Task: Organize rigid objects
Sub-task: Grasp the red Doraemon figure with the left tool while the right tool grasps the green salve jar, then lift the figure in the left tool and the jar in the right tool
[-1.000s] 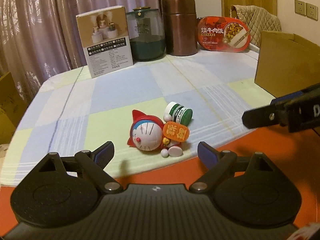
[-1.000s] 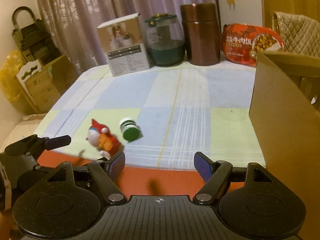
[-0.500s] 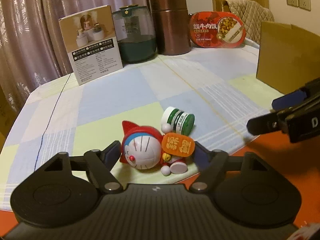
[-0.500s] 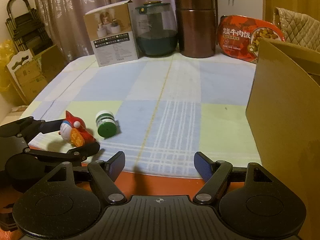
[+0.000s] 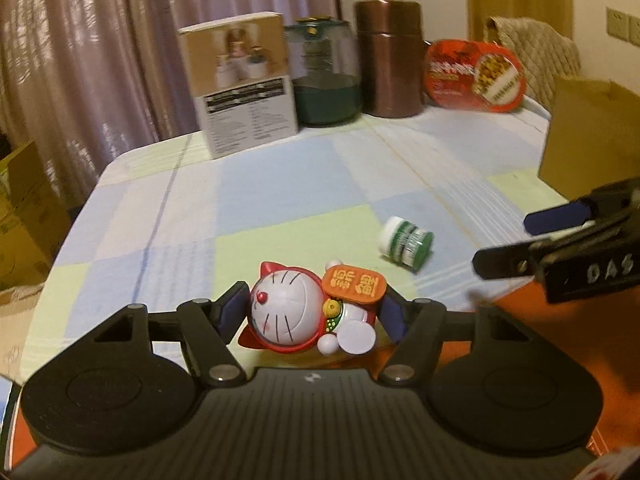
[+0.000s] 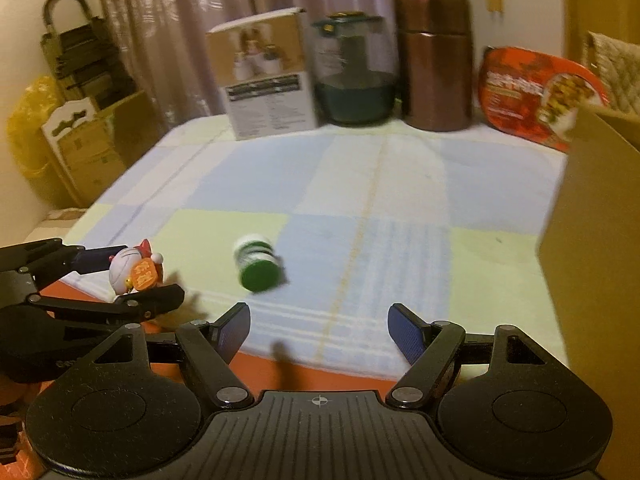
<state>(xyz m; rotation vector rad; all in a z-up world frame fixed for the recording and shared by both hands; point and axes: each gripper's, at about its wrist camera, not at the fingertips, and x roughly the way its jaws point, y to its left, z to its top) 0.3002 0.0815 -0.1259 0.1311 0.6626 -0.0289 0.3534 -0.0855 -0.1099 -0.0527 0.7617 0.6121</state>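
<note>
A red-and-white cat figurine (image 5: pixel 288 312) with an orange plaque sits between the blue pads of my left gripper (image 5: pixel 313 305), whose jaws are closing and pressing on its sides. It hangs just over the near table edge. From the right wrist view the same figurine (image 6: pixel 128 270) shows inside the left gripper (image 6: pixel 140 276). A small white bottle with a green cap (image 5: pixel 406 242) (image 6: pixel 258 262) lies on its side on the checked cloth. My right gripper (image 6: pixel 320 330) is open and empty, short of the bottle; it also enters the left wrist view as the right gripper (image 5: pixel 508 242).
An open cardboard box (image 6: pixel 592 240) stands at the table's right side. Along the far edge are a white product box (image 5: pixel 244 88), a glass jar (image 5: pixel 324 76), a copper canister (image 5: pixel 388 60) and a red meal pack (image 5: pixel 476 76). Cartons (image 6: pixel 88 148) are stacked left of the table.
The left jaws have come in around the figurine and gripped it. The figurine has moved left, away from the bottle it lay against. The right gripper has drawn nearer to the bottle.
</note>
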